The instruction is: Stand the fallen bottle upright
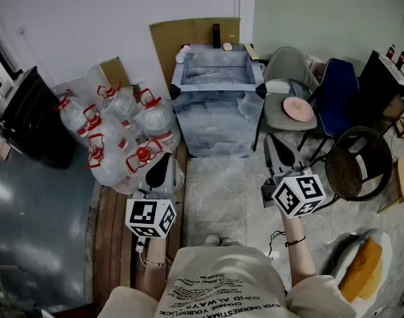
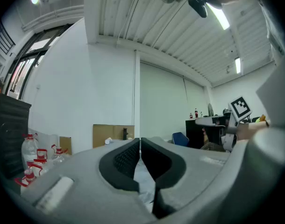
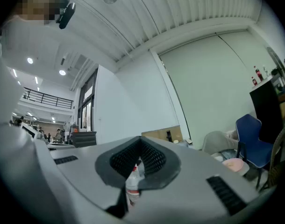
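Several clear water jugs with red caps (image 1: 116, 128) stand at left. Beside them the left gripper (image 1: 165, 161) is clenched, empty. The small pale bottle (image 1: 183, 53) lies on its side at the grey marbled worktop's (image 1: 215, 121) far-left corner. The right gripper (image 1: 276, 144) is clenched too, well short of it.

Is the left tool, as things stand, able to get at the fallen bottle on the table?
Probably not yet: the left tool is shut and held short of the table, while the fallen bottle lies at its far left corner. The tabletop between looks free.
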The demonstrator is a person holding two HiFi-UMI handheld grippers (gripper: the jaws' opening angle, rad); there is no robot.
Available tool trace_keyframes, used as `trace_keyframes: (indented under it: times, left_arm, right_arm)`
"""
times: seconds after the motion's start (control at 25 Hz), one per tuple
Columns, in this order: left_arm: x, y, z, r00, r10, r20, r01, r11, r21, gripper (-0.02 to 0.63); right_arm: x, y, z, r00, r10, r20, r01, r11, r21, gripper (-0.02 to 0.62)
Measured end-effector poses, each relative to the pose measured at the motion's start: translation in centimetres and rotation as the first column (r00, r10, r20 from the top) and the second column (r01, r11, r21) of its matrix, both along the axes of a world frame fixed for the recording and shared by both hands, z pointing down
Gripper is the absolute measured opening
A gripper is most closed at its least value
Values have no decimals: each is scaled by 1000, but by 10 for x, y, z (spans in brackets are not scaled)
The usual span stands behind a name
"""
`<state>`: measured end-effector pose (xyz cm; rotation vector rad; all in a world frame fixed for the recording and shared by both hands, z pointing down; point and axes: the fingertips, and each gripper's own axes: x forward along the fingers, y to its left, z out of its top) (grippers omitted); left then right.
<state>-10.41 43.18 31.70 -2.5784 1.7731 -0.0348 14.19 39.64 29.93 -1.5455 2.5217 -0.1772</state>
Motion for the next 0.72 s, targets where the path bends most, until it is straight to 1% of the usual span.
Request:
trace_keyframes:
  times: [0.24,0.4,0.56,0.6,0.64,0.68,0.72]
  left_arm:
    - [10,7,-2,1000,-4,4,4,1000,4,28]
    - [17,13,-8,1000,-13,0,13,1000,26,28]
    - [18,15,-7,996,-72,-46,74,997,34,29]
    - [21,15,-7,996,-72,-49,74,997,30,46]
    - [24,15,-6,997,-64,-50,65,998,25,114]
    - [28,15,-7,997,-55,-52,56,998,23,214]
    - [30,16,-7,997,-53,-54,54,998,25,242]
  right_arm:
    - [6,6,-1,1000,0,9,0,1000,6,3]
    - [13,13,-4,999,-6,37,6,1000,18,3]
    - [19,21,-1,999,-15,32,15,1000,17,3]
    - [21,23,0,999,-17,30,16,1000,15,3]
    - [23,24,1,999,-18,30,17,1000,14,3]
    - [25,25,1,999,-19,30,18,1000,14,3]
    - [27,25,1,999,-20,32,19,1000,14,3]
